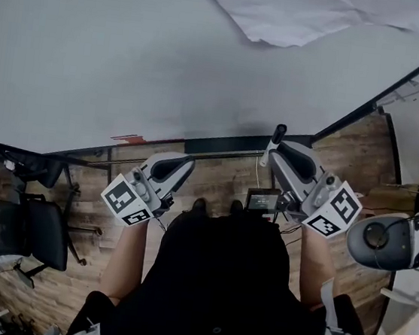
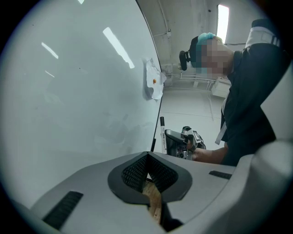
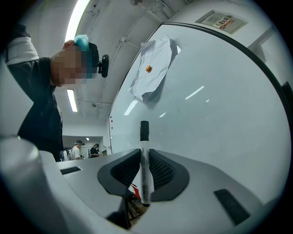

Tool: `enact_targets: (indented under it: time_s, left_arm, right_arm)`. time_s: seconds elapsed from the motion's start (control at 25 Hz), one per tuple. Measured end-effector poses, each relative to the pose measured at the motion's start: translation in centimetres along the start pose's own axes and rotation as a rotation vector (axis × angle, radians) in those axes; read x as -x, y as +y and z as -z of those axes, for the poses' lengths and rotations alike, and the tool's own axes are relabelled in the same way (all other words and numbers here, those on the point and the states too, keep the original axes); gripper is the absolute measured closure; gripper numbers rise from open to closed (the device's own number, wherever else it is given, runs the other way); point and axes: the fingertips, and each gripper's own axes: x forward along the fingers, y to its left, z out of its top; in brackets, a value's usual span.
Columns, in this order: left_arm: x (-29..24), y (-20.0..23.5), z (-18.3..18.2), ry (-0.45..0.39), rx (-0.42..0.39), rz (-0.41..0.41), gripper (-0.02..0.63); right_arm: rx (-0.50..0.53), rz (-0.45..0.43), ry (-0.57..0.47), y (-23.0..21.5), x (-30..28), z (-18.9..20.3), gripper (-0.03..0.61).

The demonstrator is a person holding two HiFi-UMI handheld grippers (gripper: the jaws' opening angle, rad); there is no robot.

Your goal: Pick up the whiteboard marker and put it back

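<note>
The jaws of the right gripper [image 3: 145, 173] are closed on the whiteboard marker [image 3: 144, 137], which stands upright between the two ribbed black pads. The marker has a white body and a black cap, and the capped end sticks out beyond the jaws. The jaws of the left gripper [image 2: 147, 171] are pressed together and there is nothing between them. In the head view the two grippers are held side by side but apart, the left gripper [image 1: 165, 173] a little lower than the right gripper [image 1: 287, 153]. There the marker [image 1: 277, 137] points toward the lower edge of the whiteboard [image 1: 132, 55], and it is not possible to say if it touches this edge. The whiteboard is large and white and stands just in front of both grippers. A crumpled sheet of paper [image 3: 153, 68] is fixed high on it with a small orange magnet [image 3: 148, 68]. Under the grippers there is a wooden floor [image 1: 223, 176], and a black office chair [image 1: 20, 227] stands well apart at the person's left side.
</note>
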Motion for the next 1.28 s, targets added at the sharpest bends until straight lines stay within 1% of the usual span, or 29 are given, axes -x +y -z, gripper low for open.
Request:
enact_targets:
  time_s: [0.2,0.52,0.96,1.08,1.16,1.24,1.28]
  left_arm:
    - [-0.2,-0.2,0.2,-0.001,0.000,-0.006,0.601]
    - [-0.4,0.1,0.7,0.005,0.014,-0.008,0.601]
    - [-0.1,0.7,0.8,0.000,0.036,-0.019,0.601]
    - [0.2,0.7,0.9,-0.002,0.041,-0.027,0.601]
    - [0.5,0.8,0.9,-0.004,0.046,-0.034,0.601]
    - [0.8,1.0,1.2,-0.003,0.053,-0.041,0.601]
    - [0.9,1.1,1.4,-0.002,0.058,-0.045,0.601]
  right_arm:
    - [0.010,-0.003,0.008,-0.3,0.2,0.1,0.506]
    - [0.122,0.007,0.064,-0.2,-0.2,0.3,0.506]
    - [0.374,0.003,0.229,0.4,-2.5,1.6,0.506]
    - [0.417,0.007,0.240,0.9,-3.6,1.7,0.506]
    - [0.475,-0.005,0.262,1.1,-4.3,2.3,0.506]
    - [0.542,-0.018,0.306,1.2,-5.0,3.4,0.506]
    - [0.577,-0.023,0.355,1.1,-5.1,4.3,0.506]
